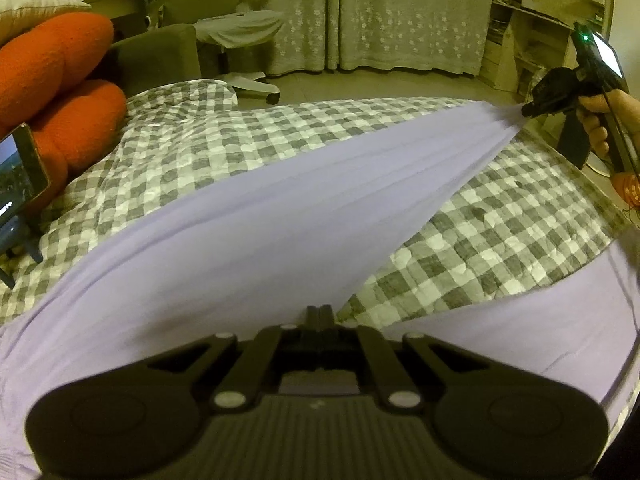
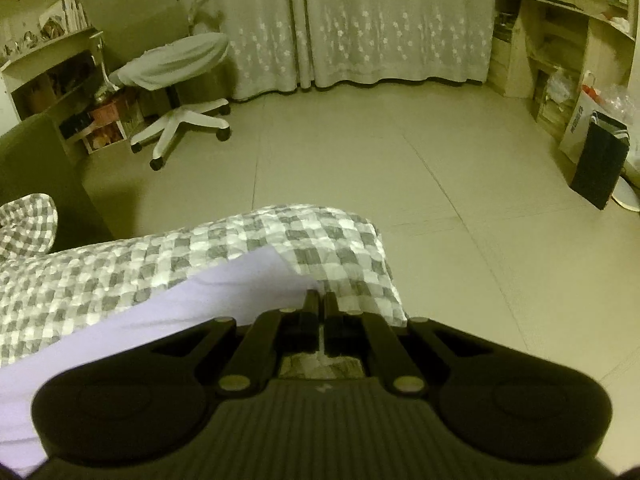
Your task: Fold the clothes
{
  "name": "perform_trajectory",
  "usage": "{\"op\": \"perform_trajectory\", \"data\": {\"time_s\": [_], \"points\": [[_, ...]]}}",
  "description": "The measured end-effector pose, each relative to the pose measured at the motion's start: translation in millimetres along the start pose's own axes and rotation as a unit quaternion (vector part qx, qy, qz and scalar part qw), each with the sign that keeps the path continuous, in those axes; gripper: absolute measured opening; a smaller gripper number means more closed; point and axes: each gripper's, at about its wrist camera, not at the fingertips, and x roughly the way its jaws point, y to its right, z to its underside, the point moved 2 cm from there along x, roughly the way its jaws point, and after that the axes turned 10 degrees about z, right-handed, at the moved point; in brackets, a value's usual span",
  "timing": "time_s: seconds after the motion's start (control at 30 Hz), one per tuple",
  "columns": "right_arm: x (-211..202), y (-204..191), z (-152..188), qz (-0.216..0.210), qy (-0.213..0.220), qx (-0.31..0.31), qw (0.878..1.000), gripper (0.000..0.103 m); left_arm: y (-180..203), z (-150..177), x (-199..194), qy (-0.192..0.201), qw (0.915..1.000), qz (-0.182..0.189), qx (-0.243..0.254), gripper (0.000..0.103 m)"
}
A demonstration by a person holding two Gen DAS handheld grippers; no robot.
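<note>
Room: we are looking across a checked quilt (image 1: 280, 140) on a bed, with a tiled floor (image 2: 380, 168) beyond it and pale flowered curtains (image 2: 360, 20) hanging along the far wall.
Furniture: we are seeing a white office chair (image 2: 176, 80) standing near the curtains, and shelves (image 2: 560, 40) lining the right side.
Bed items: we are noting orange cushions (image 1: 52, 80) lying at the left end of the quilt, with a phone (image 1: 20, 176) propped on a stand just beside them.
Floor items: we are noting a dark paper bag (image 2: 600, 160) standing by the shelves.
Garment: we are holding a lilac garment (image 1: 260, 220) stretched over the quilt, pulled taut into long creases between the two grippers.
Left gripper (image 1: 320, 314): we are keeping its jaws fully closed on the near edge of the garment, the cloth fanning out from the fingertips.
Right gripper (image 2: 321, 300): we are keeping its jaws pinched together on a corner of the garment near the quilt's right edge; in the left wrist view the cloth is narrowing to a point at this gripper.
Hand (image 1: 604, 120): we are seeing bare fingers wrapping the right gripper's handle.
</note>
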Motion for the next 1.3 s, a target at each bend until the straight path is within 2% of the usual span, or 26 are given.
{"op": "perform_trajectory", "data": {"time_s": [0.27,0.4,0.63,0.73,0.8,0.93,1.0,1.1,1.2,1.3], "points": [[-5,-1,-1,0.009,0.013,-0.009,1.0,0.001,7,2,0,-0.002,0.9999,0.011,0.005,0.0],[13,4,7,0.009,-0.026,-0.001,1.0,0.001,7,1,0,-0.004,0.9999,0.011,0.002,0.0],[13,8,7,-0.005,-0.038,0.01,0.999,0.002,5,-2,-7,0.001,0.9987,0.05,-0.009,0.0],[13,12,8,-0.008,-0.044,0.01,0.999,0.013,1,-3,-17,0.015,0.9968,0.074,-0.026,0.001],[10,16,7,-0.009,-0.044,0.009,0.999,0.014,-6,-5,-20,0.025,0.9959,0.075,-0.043,0.001],[-2,16,1,0.017,-0.014,-0.009,1.0,0.015,-22,-8,-21,0.037,0.9949,0.059,-0.073,0.001],[-14,2,-1,0.0,0.02,-0.045,0.999,0.015,-28,-9,-16,0.031,0.9947,0.041,-0.089,0.001],[-37,-40,5,-0.062,0.066,-0.14,0.986,0.015,-32,-9,-6,0.018,0.9945,0.027,-0.099,0.001],[-53,-96,23,-0.125,0.078,-0.223,0.964,0.023,-33,-7,0,0.009,0.9943,0.019,-0.105,0.001],[-64,-149,43,-0.169,0.08,-0.292,0.938,0.023,-30,-2,5,0.0,0.9942,0.013,-0.107,0.001]]}}
